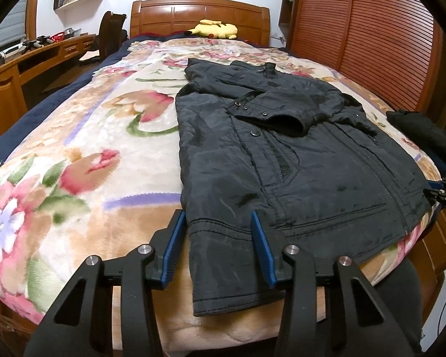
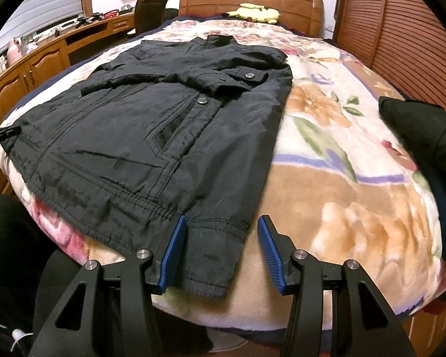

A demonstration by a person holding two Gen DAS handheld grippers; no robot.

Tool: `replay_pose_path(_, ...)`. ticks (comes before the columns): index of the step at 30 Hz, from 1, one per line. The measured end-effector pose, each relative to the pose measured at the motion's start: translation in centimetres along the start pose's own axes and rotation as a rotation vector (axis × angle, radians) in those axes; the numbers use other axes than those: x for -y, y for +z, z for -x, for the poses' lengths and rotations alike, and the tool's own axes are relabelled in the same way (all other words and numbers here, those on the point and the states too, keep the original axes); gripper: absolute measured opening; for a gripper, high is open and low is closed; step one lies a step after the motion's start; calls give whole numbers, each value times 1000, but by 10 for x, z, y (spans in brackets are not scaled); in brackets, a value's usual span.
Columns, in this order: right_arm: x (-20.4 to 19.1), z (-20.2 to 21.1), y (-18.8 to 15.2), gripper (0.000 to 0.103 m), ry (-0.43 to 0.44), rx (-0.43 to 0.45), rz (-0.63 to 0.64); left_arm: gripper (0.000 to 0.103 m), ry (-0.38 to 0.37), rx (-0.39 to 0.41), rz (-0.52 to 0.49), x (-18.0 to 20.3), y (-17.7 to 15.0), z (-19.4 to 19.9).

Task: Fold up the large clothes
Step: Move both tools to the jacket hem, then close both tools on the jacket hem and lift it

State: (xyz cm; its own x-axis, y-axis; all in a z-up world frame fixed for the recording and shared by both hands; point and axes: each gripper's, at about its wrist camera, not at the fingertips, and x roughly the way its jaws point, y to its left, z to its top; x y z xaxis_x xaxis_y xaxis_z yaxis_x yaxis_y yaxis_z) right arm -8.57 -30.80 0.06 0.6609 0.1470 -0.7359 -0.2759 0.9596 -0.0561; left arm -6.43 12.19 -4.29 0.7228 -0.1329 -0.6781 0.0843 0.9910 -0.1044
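Blue-padded left gripper stands part open astride the near hem corner of the black jacket, its pads not pressing the cloth. Likewise the right gripper straddles the other hem corner, jaws apart, nothing clamped. Beyond both claws the jacket lies flat on the floral blanket, a yellow plush toy farthest off.

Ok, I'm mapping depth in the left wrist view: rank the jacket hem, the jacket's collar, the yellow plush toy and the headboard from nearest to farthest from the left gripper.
1. Jacket hem: between the left gripper's fingers, at the bed's near edge.
2. Collar: mid-bed, far end of the jacket.
3. Plush toy: at the bed's head.
4. Headboard: just behind the toy.
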Motion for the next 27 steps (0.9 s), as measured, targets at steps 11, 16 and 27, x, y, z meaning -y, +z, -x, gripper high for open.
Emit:
replay_pose_path(11, -1, -6, -3, 52, 27, 22, -25, 26, -3, -6, -14, 1, -1, 3)
replay_pose_path(16, -1, -7, -4, 52, 23, 28, -24, 26, -9, -14, 4, -3, -3, 0)
replay_pose_path(27, -14, -4, -3, 36, -8, 46, 36, 7, 21, 43, -64, 10, 1, 20)
